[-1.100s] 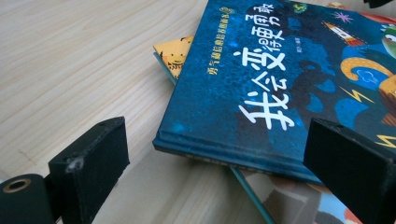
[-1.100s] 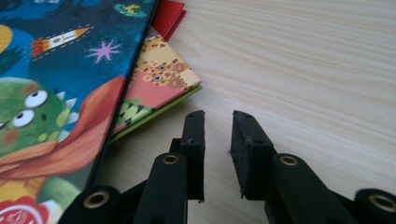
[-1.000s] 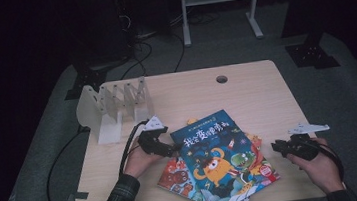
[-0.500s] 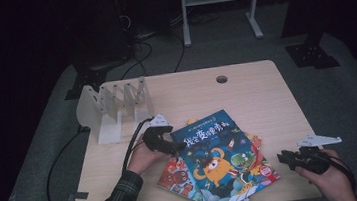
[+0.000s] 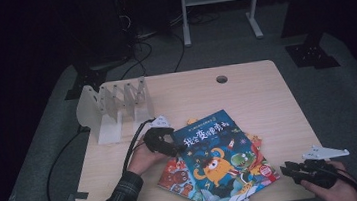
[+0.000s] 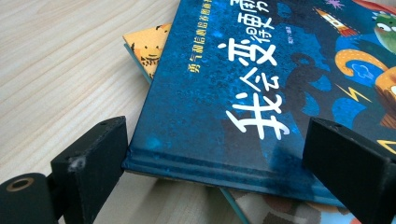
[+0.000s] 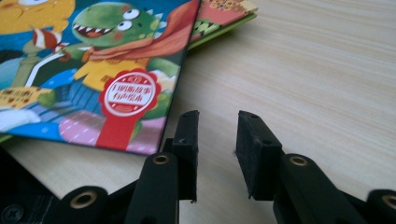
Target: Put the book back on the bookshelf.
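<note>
Fingers [image 6: 341, 168] flank blue picture book [image 6: 261, 88], apparently glossy-covered.

Glossy, faintly pebbled card cover of the top book [image 6: 224, 93]; matt pale wood-grain tabletop [image 7: 317, 70]; matt black tongs [image 7: 217, 154] with rough foam-like pads [image 7: 254, 149].
</note>
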A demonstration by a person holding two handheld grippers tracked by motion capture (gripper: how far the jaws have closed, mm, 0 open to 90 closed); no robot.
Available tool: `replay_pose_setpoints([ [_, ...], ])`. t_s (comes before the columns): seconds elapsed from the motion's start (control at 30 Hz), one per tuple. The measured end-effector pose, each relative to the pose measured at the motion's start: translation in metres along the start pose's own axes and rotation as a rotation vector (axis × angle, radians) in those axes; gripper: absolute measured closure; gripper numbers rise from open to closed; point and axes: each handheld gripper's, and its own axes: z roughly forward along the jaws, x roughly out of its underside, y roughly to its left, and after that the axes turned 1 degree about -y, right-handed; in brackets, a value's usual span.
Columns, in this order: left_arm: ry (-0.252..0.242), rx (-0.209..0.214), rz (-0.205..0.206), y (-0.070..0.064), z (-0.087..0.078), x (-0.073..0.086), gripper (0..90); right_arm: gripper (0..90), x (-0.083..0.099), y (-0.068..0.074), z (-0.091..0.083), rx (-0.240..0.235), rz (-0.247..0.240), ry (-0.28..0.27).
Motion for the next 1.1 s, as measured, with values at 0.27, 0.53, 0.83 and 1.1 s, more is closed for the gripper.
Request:
replay_pose_setpoints([
  [0.27,0.002,-0.002,-0.001,0.0,0.0,0.0,6.5,65.9,0.008,0.009,-0.006,-0.024,-0.003,0.005],
  [0.53,0.005,-0.001,0.003,0.0,0.0,0.0,6.5,63.4,0.014,0.014,-0.01,-0.038,-0.021,0.018],
  [0.83,0.007,0.004,0.003,-0.001,-0.001,0.0,6.5,63.1,0.012,0.013,-0.007,-0.041,-0.026,0.018],
  [1.1,0.019,0.004,-0.001,-0.003,-0.005,0.002,6.5,63.0,0.007,0.008,-0.004,-0.037,-0.02,0.004],
])
